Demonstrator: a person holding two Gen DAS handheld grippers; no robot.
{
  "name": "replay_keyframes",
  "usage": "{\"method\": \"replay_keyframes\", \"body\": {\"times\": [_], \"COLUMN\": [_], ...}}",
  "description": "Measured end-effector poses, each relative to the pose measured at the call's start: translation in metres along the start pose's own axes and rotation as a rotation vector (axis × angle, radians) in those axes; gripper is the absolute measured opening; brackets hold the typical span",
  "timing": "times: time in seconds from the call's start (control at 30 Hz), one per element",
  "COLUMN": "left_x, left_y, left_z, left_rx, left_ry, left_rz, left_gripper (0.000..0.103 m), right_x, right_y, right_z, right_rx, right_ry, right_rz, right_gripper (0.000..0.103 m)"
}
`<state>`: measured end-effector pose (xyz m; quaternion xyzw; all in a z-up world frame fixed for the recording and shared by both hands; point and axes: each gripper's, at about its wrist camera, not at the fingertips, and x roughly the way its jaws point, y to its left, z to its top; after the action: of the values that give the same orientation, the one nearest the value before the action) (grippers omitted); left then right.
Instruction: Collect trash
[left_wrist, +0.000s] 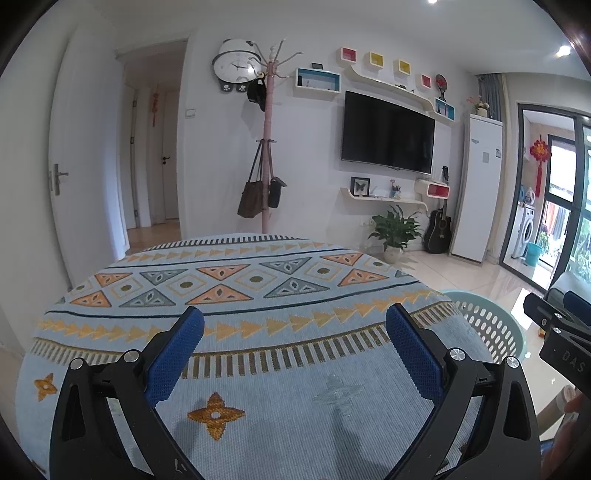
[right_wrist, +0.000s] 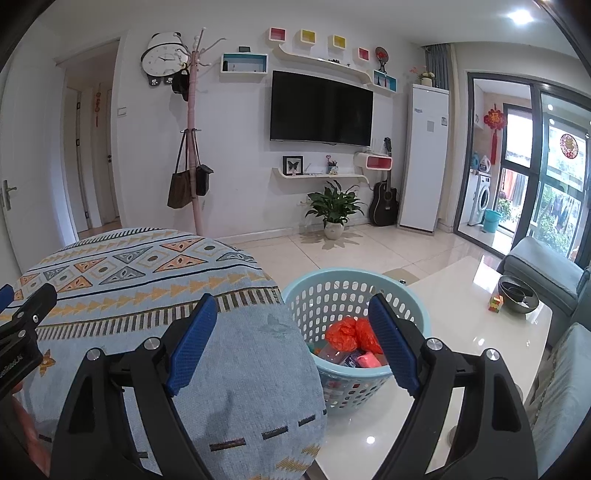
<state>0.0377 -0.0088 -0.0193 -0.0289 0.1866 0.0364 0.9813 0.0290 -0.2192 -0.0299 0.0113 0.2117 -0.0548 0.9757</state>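
Both grippers spread wide, holding nothing — the left gripper hovers over the patterned blue woven cloth, no trash visible on it. The right gripper is nearer the pale blue perforated plastic basket, just ahead and right of it beside the cloth — crumpled orange plastic bags and wrappers already lie inside.

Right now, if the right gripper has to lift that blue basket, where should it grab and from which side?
Probably the top rim of the blue basket, from above. It stands upright with its mouth open, and the rim is a thin lip the open right gripper could straddle, one finger inside, one outside. The near-right rim looks best: the patterned cloth crowds the left side.
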Motion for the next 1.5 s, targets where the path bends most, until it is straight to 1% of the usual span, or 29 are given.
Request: {"method": "replay_keyframes", "body": {"times": [0.27,0.33,1.5], "left_x": [0.0007,-0.0012,-0.0011], "left_y": [0.0017,0.0006,-0.0011], "left_z": [0.0001,-0.0006,-0.0031], "left_rx": [-0.001,0.005,0.012], "left_ry": [-0.001,-0.008,-0.009], "left_rz": [-0.002,-0.005,-0.009], "left_gripper": [0.096,0.096,0.096], "right_x": [0.0029,0.0039,0.0046], "right_y": [-0.0004,-0.0005,0.0072], "right_z": [-0.0022,-0.0029,0.0003], "right_rx": [0.002,0.004,0.002], "right_ry": [0.006,0.007,0.010], "right_rz": [0.004,-0.016,0.010], "right_gripper": [0.080,0.080,0.080]}}
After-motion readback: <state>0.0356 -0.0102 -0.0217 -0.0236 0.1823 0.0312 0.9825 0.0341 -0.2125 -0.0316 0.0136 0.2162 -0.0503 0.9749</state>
